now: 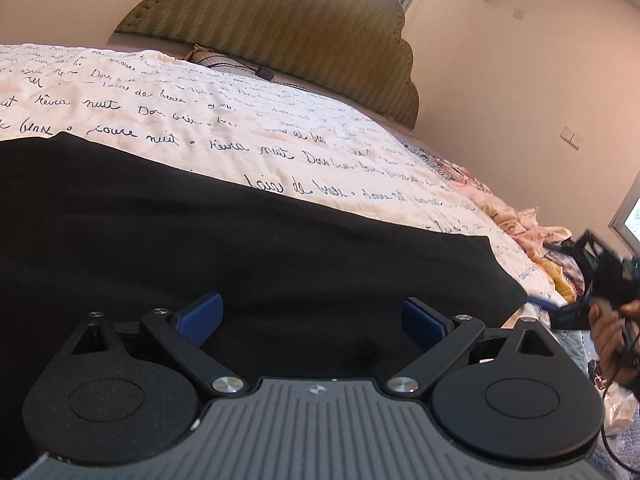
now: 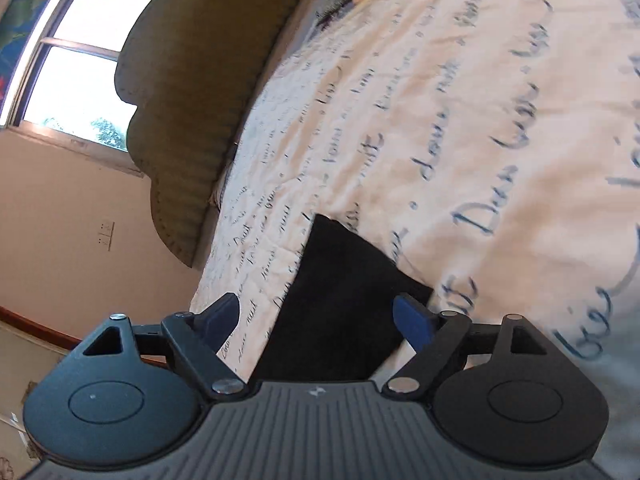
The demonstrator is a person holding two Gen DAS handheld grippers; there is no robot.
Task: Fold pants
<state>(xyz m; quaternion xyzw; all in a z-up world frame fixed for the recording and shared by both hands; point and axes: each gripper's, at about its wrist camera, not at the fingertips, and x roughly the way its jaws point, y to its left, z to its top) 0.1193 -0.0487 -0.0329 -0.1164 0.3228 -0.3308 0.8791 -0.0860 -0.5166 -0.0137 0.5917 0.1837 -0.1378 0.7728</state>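
— Where are the pants?
— Your black pants (image 1: 224,240) lie flat on the bed's script-printed quilt (image 1: 248,120), below the olive headboard (image 1: 280,36).

— And your claws?
— Your left claw (image 1: 312,320) hangs released low over the dark cloth, holding nothing. Your right claw (image 2: 316,320) is spread wide too, a corner of the pants between its blue pads (image 2: 412,320).

matt black cloth pants (image 1: 200,240) on quilted bedspread (image 1: 280,120).

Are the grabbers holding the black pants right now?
No. The left gripper and right gripper are both open over the black pants, gripping nothing.
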